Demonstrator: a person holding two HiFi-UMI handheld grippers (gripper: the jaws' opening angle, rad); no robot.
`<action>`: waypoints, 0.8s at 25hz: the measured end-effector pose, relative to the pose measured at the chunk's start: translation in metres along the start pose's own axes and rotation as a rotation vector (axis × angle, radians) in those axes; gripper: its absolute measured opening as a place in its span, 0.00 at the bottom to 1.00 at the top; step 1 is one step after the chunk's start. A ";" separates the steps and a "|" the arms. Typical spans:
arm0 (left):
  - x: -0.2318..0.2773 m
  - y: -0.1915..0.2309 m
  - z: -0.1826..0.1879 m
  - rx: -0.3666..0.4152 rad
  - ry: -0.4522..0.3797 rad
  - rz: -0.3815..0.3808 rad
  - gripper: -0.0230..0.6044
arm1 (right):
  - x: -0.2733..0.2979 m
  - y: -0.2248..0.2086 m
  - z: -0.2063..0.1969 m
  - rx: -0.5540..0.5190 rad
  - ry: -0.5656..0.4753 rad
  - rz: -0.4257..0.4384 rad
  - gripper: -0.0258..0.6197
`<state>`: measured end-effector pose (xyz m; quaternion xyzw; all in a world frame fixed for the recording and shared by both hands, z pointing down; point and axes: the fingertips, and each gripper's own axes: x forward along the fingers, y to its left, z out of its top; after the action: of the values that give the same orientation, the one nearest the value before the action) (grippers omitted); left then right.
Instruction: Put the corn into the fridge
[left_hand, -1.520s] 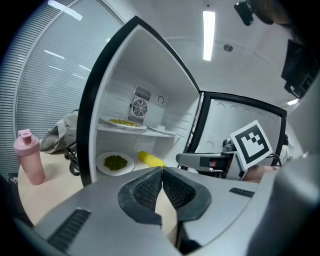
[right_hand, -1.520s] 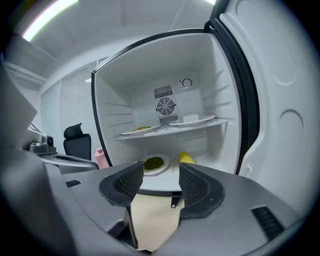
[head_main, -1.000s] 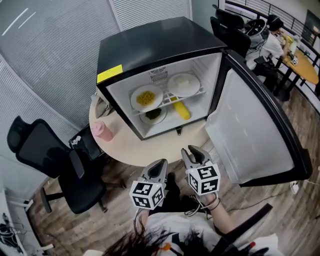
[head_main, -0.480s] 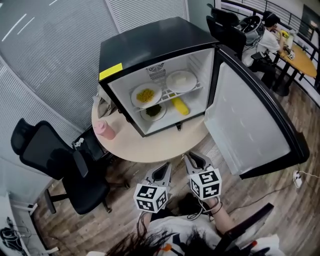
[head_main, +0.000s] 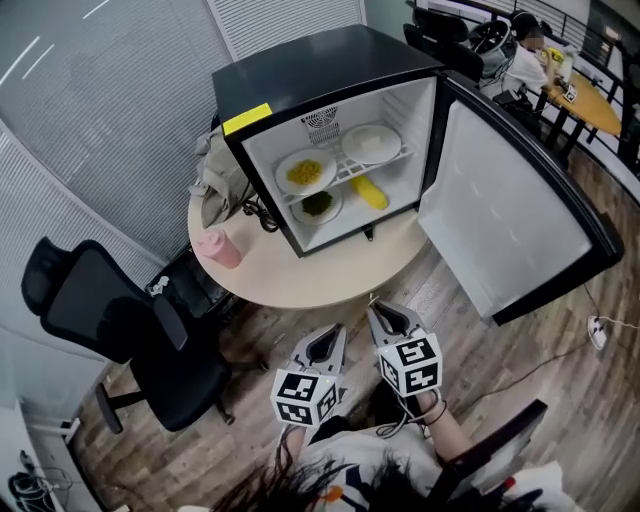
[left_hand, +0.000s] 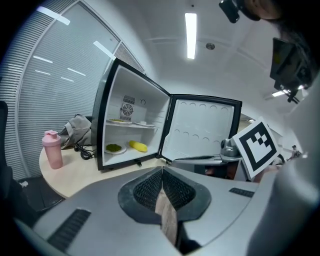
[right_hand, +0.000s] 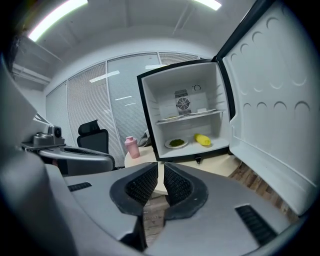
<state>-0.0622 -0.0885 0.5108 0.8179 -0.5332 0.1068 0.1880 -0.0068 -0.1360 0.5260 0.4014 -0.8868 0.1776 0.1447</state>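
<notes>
Corn (head_main: 370, 193): one cob, three plates (head_main: 305, 172), one open fridge (head_main: 300, 75)

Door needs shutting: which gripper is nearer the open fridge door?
Right. The right gripper, whose empty jaws have just been closing, is left of the door; the left gripper sits farther left.

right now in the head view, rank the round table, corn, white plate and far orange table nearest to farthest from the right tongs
From the right tongs, which have just been closing with nothing between them:
1. round table, just ahead
2. corn, on the floor of the fridge
3. white plate, higher up, deeper inside
4. orange table, far right background
</notes>
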 end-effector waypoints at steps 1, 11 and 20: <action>-0.007 0.002 -0.003 0.001 0.000 -0.006 0.05 | -0.002 0.006 -0.003 0.007 -0.001 -0.008 0.12; -0.072 0.006 -0.023 -0.012 -0.029 -0.059 0.05 | -0.038 0.065 -0.025 0.028 -0.010 -0.069 0.09; -0.117 -0.008 -0.044 -0.021 -0.043 -0.107 0.05 | -0.079 0.098 -0.054 0.049 -0.004 -0.125 0.09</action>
<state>-0.1014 0.0300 0.5051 0.8453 -0.4937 0.0731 0.1906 -0.0251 -0.0008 0.5230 0.4598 -0.8556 0.1893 0.1440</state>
